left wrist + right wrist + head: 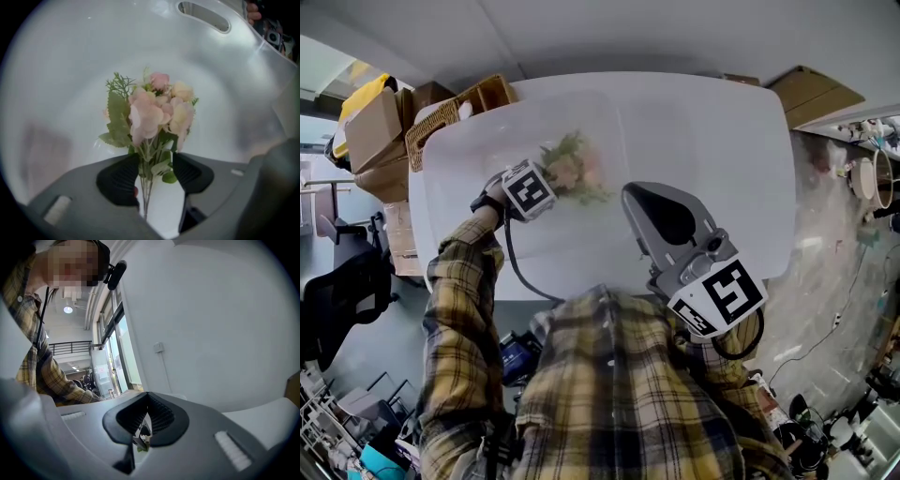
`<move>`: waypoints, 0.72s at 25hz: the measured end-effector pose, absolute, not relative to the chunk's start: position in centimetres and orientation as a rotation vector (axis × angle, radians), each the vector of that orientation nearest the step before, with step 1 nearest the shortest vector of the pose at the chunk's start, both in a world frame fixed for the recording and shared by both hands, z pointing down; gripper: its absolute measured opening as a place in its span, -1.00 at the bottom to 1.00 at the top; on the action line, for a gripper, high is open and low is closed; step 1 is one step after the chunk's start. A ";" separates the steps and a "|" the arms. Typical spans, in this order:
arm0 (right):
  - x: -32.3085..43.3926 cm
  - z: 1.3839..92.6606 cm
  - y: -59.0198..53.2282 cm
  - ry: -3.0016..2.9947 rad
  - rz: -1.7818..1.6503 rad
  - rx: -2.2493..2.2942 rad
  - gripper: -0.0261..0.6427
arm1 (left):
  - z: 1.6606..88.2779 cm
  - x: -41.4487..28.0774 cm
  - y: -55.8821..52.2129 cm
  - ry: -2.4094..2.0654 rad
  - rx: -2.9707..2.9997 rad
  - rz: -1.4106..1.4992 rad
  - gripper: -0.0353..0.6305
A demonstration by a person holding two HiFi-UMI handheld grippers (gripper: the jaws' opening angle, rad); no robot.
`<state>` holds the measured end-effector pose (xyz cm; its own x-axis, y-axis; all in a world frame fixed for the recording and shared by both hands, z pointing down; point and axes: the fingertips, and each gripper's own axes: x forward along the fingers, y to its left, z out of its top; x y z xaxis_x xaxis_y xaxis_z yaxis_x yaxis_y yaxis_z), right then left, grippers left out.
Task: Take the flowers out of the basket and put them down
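Observation:
A bunch of pink and cream flowers point(572, 169) with green leaves lies inside a translucent white basket point(436, 164) on the white table point(731, 141). My left gripper point(546, 185) points steeply down into the basket over the stem end. In the left gripper view the thin stems and lower leaves of the flowers point(157, 112) run between the jaws of the left gripper point(157, 165), which stand apart around them, with a gap on both sides. My right gripper point(639, 202) hovers level over the table's near edge, its pads point(154, 416) together and nothing held.
The basket wall point(70, 70) curves round the flowers, with a handle slot point(204, 16) at the far rim. Cardboard boxes point(370, 131) and a wicker crate point(459, 108) stand at the table's left end. More boxes point(811, 94) sit at the far right. A black chair point(337, 291) stands at the left.

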<state>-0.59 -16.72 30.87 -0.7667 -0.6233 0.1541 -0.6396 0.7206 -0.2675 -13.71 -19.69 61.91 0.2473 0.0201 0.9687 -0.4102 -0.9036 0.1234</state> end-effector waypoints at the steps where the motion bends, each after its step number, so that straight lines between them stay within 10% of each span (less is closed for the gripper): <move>1: -0.6 30.9 -16.7 -2.863 0.476 1.053 -0.91 | 62.0 -13.7 -19.7 -0.364 2.172 1.694 -0.23; 8: -0.8 31.0 -16.4 -2.860 0.487 1.053 -0.91 | 61.6 -14.2 -20.3 -0.416 2.180 1.681 -0.75; 18: -0.9 30.9 -16.1 -2.871 0.484 1.037 -0.91 | 60.6 -14.6 -20.5 -0.397 2.184 1.725 -0.80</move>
<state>-0.90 -16.07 30.89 -0.7738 -0.6150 0.1520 -0.6308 0.7260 -0.2739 -14.56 -20.45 60.64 0.2288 -0.0144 0.9734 -0.4128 -0.9070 0.0836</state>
